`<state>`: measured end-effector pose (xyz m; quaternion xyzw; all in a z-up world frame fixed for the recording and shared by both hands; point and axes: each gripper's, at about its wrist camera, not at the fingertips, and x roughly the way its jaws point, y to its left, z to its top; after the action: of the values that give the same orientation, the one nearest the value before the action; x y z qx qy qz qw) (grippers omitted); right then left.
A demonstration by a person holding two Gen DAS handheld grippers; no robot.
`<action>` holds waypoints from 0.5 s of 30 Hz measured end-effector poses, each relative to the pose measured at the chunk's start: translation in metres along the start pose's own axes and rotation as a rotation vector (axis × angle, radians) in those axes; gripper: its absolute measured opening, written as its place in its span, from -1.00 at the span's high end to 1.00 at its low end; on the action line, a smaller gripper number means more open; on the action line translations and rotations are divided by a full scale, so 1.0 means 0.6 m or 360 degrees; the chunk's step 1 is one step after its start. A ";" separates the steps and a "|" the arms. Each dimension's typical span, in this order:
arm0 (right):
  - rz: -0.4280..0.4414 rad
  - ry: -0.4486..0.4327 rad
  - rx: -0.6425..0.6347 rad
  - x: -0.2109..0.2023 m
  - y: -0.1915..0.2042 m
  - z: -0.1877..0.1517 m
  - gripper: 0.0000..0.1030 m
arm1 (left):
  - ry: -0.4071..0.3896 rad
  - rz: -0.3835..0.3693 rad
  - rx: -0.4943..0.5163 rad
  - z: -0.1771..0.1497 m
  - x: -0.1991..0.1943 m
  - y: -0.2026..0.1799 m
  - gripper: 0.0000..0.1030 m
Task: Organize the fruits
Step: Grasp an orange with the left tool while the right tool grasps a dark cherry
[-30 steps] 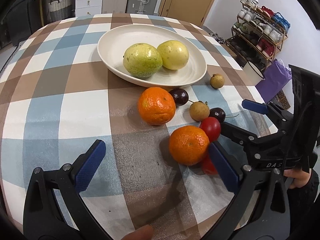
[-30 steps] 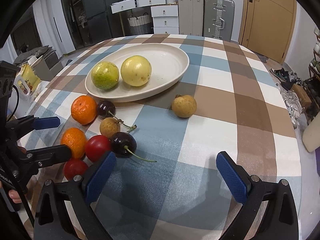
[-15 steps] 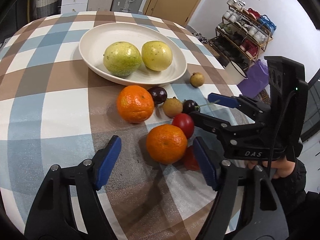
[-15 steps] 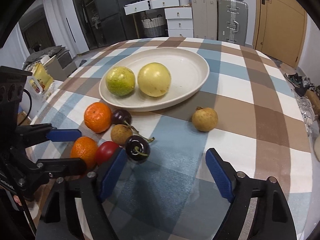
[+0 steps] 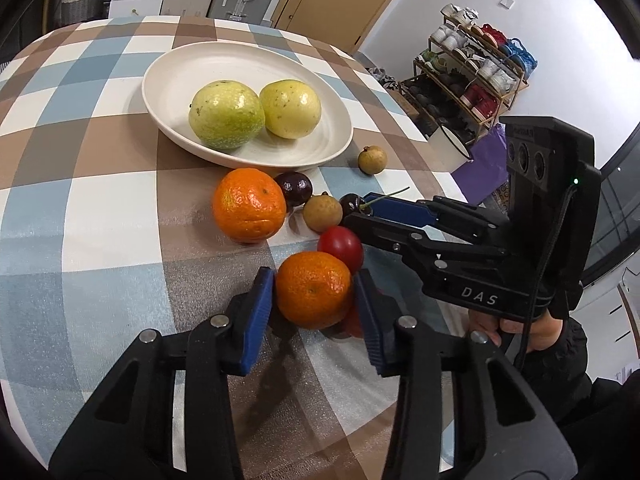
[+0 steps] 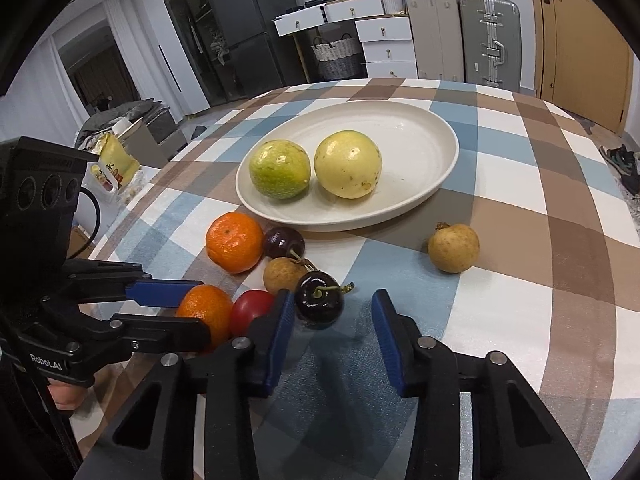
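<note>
Your left gripper [image 5: 314,294] was closing, pads touching both sides of the near mandarin [image 5: 313,289] on the checked cloth. Your right gripper [image 6: 332,320] was closing around the dark cherry [image 6: 319,300], its right pad not yet touching. Risks: the red tomato [image 5: 341,246] against the mandarin could get dragged; the cherry could roll or bruise. The plate [image 5: 180,64] stood beyond.

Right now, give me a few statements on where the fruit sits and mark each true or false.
1. Two large yellow-green fruits lie on the white plate. True.
2. The near mandarin sits between the left gripper pads. True.
3. The dark cherry is on the plate. False: it lies on the checked tablecloth, between the right gripper pads.
4. Both mandarins are on the plate. False: both are on the cloth.
</note>
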<state>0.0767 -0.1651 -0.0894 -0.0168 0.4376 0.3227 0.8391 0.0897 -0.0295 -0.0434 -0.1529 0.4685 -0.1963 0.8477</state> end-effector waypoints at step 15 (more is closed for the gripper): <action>0.0031 -0.0063 0.0044 -0.016 -0.001 -0.005 0.51 | -0.0092 0.0079 0.0008 0.002 -0.027 0.007 0.27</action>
<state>0.0708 -0.1715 -0.0842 0.0054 0.4254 0.3252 0.8445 0.0837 -0.0183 -0.0328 -0.1446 0.4471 -0.1720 0.8658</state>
